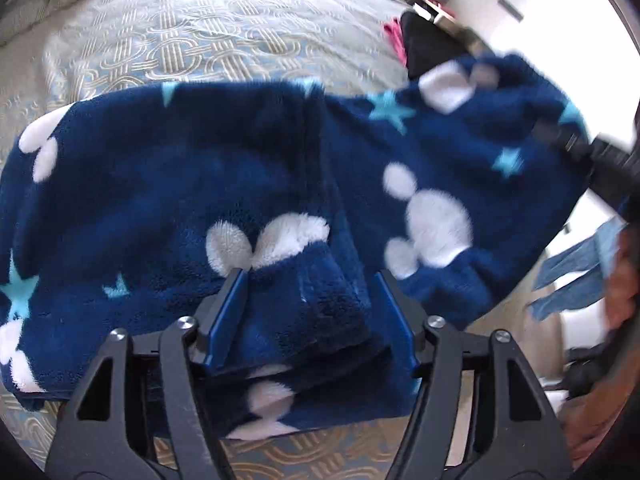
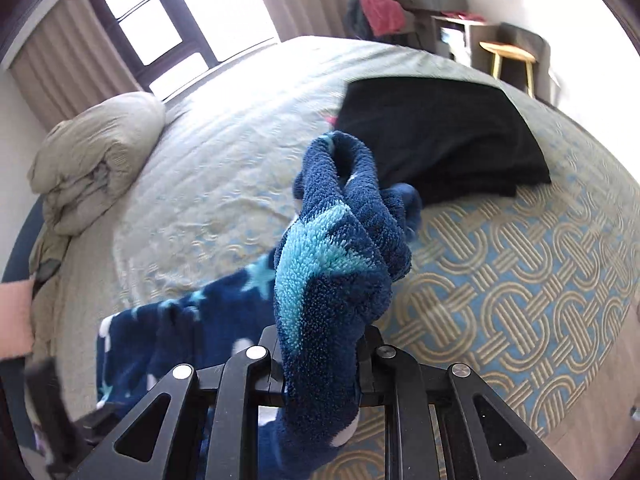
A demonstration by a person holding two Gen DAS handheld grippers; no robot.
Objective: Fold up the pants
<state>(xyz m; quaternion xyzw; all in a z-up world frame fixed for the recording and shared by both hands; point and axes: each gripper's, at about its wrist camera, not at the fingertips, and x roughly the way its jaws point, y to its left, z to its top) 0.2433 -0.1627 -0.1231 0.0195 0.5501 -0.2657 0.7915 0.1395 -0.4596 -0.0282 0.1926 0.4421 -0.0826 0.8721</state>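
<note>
Your left tool (image 1: pixel 310 280) straddles a folded pants (image 1: pixel 180 184) edge, jaws wide. Your right tool (image 2: pixel 320 344) is clamped on the pants' bunched end. No readable labels. Bed (image 2: pixel 500 280) bare at 3 o'clock; black garment (image 2: pixel 440 136) beyond.

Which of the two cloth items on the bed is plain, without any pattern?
The black cloth, lying folded on the bed. The blue pants, held in the right gripper, carry stars and white shapes.
</note>
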